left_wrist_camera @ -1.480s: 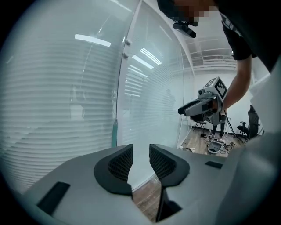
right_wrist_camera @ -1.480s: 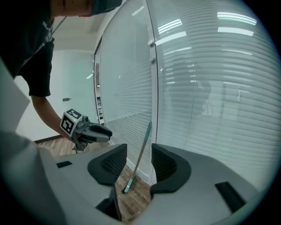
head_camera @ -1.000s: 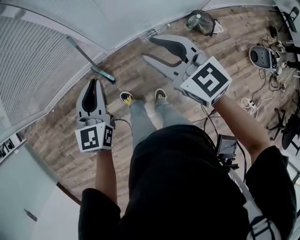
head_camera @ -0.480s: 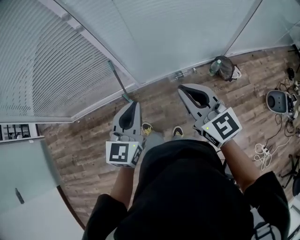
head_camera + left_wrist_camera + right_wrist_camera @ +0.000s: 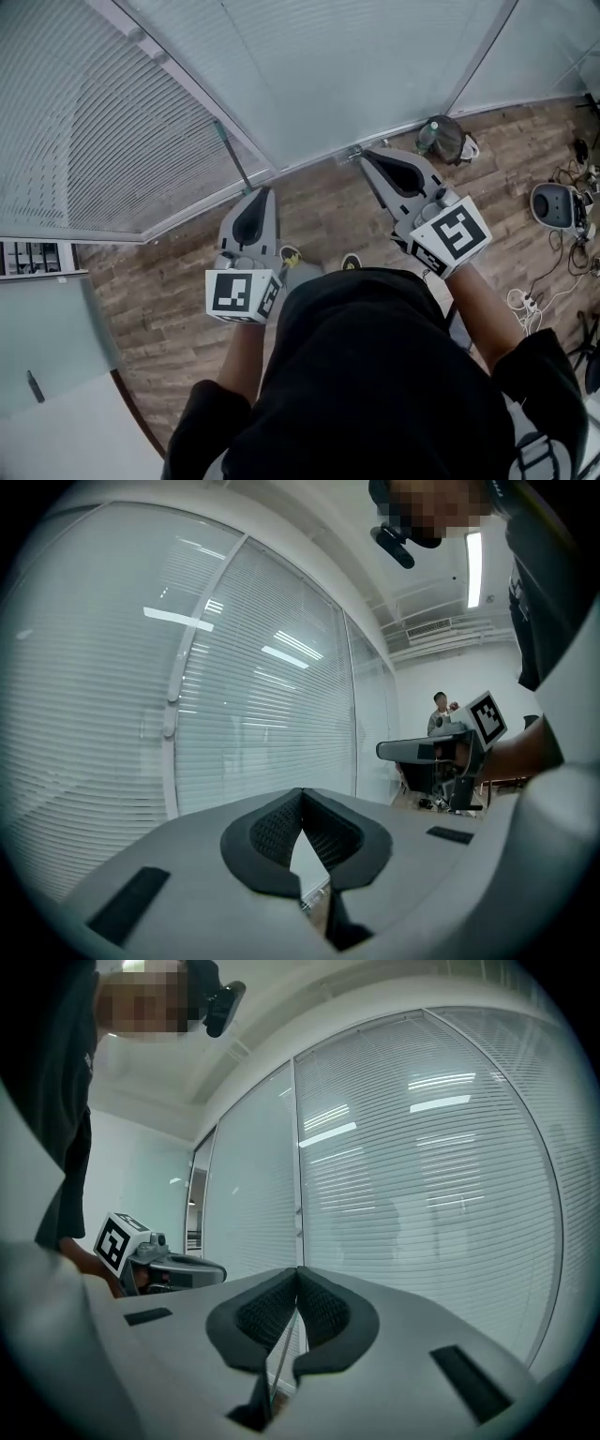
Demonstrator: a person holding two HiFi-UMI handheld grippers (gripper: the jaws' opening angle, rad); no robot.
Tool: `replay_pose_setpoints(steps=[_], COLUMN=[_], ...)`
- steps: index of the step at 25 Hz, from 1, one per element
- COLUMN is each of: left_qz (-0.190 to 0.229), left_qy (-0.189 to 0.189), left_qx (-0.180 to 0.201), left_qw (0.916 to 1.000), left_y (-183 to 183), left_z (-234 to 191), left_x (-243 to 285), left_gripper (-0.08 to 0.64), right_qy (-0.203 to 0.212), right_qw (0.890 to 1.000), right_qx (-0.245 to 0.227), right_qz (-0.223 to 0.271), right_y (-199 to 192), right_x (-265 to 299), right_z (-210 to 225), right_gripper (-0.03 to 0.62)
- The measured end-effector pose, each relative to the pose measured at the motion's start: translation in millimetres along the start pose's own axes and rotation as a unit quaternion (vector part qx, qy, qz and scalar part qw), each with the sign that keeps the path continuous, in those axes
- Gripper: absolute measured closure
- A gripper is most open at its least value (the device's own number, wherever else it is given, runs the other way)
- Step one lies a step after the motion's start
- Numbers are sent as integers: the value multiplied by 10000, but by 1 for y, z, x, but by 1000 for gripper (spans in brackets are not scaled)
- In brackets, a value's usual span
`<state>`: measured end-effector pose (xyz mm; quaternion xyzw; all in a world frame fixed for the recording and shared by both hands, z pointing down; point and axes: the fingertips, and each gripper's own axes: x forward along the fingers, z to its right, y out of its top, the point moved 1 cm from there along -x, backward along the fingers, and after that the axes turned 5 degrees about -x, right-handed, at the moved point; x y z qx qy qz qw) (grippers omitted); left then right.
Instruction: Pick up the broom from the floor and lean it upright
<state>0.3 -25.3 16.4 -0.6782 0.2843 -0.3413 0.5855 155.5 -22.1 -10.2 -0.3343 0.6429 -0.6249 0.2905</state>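
Observation:
The broom (image 5: pixel 232 154) stands upright with its thin teal handle leaning on the glass wall with blinds; its lower end disappears behind my left gripper in the head view. That left gripper (image 5: pixel 263 191) (image 5: pixel 301 792) is shut and empty, held up and pointing at the wall just right of the handle. Further right, my right gripper (image 5: pixel 365 157) (image 5: pixel 297 1269) is also shut with nothing in it, apart from the broom. Each gripper shows in the other's view. Below the right gripper's closed tips a thin pole shows against the wall.
The glass wall (image 5: pixel 309 75) with its blinds (image 5: pixel 84 131) runs across the back. A bag with a bottle (image 5: pixel 444 137) sits at the wall's foot. A white device (image 5: pixel 557 202) and cables (image 5: pixel 525 302) lie at right on the wooden floor (image 5: pixel 169 281). My shoes (image 5: pixel 290 255) are below the grippers.
The right gripper's jaws went from wide open to shut. Both grippers rose and came nearer the wall. The broom stays leaning on the glass.

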Motion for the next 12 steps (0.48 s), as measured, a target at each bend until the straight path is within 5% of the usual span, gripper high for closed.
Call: replay_pose_setpoints(steps=[12], left_qz=[-23], left_qy=[-21], left_qx=[32], left_qw=[10000], left_y=[-3], left_z=[-1], left_x=[24], left_gripper=[537], right_qy=[-53], right_qw=[9999], right_qx=[39], right_qz=[155], right_y=[12], right_x=[-3], right_z=[50], right_gripper=[572])
